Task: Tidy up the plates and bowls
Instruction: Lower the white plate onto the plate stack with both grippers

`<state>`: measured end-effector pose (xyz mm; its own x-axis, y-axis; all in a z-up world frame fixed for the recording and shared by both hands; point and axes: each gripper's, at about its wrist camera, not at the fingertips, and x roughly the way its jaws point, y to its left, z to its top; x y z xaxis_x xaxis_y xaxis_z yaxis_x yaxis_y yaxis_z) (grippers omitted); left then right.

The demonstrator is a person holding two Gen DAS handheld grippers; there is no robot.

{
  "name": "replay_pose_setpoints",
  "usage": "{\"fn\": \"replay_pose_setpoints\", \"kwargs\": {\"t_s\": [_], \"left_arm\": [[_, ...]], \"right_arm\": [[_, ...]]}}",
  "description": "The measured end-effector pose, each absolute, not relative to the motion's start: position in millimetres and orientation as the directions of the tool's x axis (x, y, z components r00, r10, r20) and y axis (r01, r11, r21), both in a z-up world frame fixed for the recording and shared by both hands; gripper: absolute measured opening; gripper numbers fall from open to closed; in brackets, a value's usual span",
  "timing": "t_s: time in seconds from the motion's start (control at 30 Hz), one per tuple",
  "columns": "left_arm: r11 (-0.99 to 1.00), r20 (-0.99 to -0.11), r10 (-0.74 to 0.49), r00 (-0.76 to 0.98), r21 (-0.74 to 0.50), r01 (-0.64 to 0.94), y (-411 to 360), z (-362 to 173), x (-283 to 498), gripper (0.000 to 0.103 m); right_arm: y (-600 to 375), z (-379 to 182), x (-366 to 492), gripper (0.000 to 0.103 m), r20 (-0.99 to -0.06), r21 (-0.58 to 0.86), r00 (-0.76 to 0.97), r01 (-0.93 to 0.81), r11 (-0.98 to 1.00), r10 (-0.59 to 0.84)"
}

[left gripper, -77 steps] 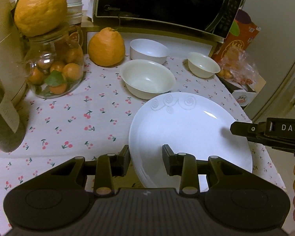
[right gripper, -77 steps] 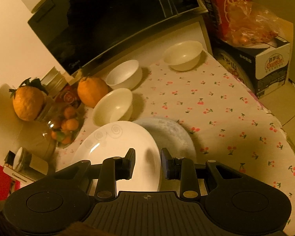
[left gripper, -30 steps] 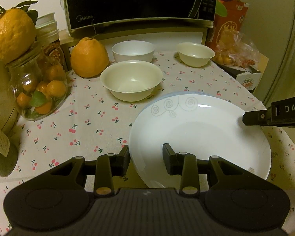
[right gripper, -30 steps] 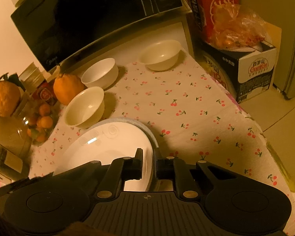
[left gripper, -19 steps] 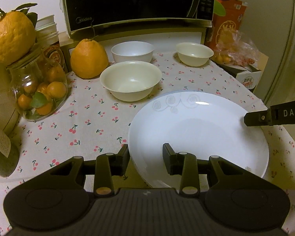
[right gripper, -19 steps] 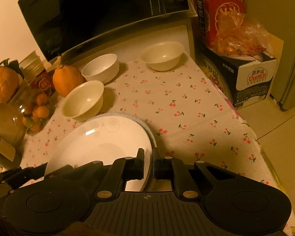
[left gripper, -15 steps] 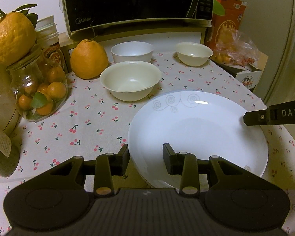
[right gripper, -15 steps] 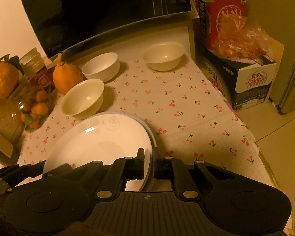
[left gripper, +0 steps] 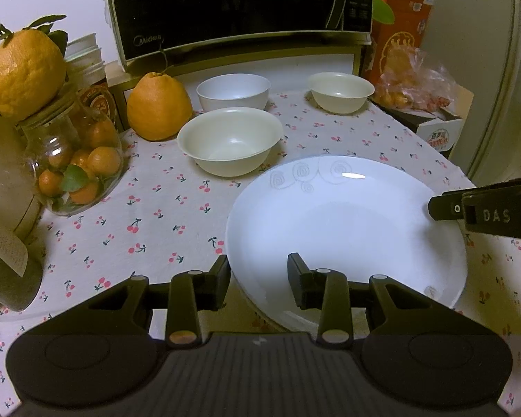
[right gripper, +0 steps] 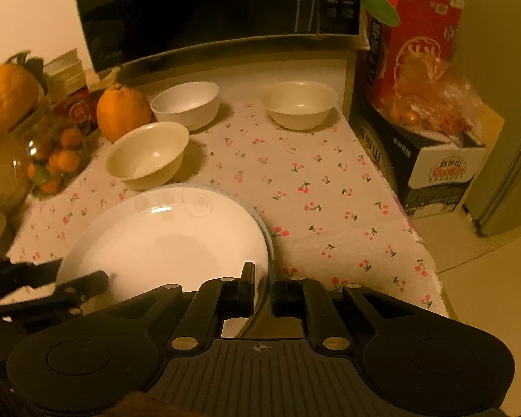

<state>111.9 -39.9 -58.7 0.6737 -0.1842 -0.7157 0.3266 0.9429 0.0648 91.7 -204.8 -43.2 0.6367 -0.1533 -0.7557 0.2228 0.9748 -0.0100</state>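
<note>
White porcelain fills the lower centre of both wrist views: a large white plate [left gripper: 347, 222] with faint swirl motifs near its far rim sits on the cherry-print tablecloth [left gripper: 149, 215], and in the right wrist view a second rim shows just under its right edge, so it seems to lie on another plate [right gripper: 268, 234]. The right gripper [right gripper: 261, 290], at the bottom centre of its own frame, has its jaws drawn close together on the near right rim of the white plate, pinching it. The left gripper [left gripper: 258, 279] stands with its jaws spread wide at the plate's near left edge, one finger over the cloth and the other over the plate, gripping nothing. Above the plate, toward the middle of the frame, a cream bowl [left gripper: 230, 146] rests just beyond the plate's far rim; behind it stands a white bowl [left gripper: 233, 91], and a smaller cream bowl [left gripper: 341, 92] sits apart at the upper right. A large orange citrus fruit [left gripper: 159, 106] sits left of the bowls, a glass jar of small oranges [left gripper: 74, 160] at the left edge, and a black microwave [left gripper: 239, 7] spans the top.
</note>
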Motion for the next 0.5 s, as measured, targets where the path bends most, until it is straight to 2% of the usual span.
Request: {"fn": "replay_pose_setpoints", "kwargs": {"t_s": [0.1, 0.5], "left_arm": [[0.940, -0.725, -0.170, 0.667, 0.085, 0.331, -41.6, -60.5, 109.6, 0.031], [0.944, -0.730, -0.186, 0.658, 0.052, 0.325, -38.5, -61.4, 109.3, 0.031]], "right_arm": [[-200.0, -45.8, 92.1, 0.009, -0.757, -0.054, 0.630, 0.207, 0.977, -0.175], [-201.4, -45.7, 92.3, 0.012, -0.758, -0.050, 0.629, 0.204, 0.978, -0.170]]}}
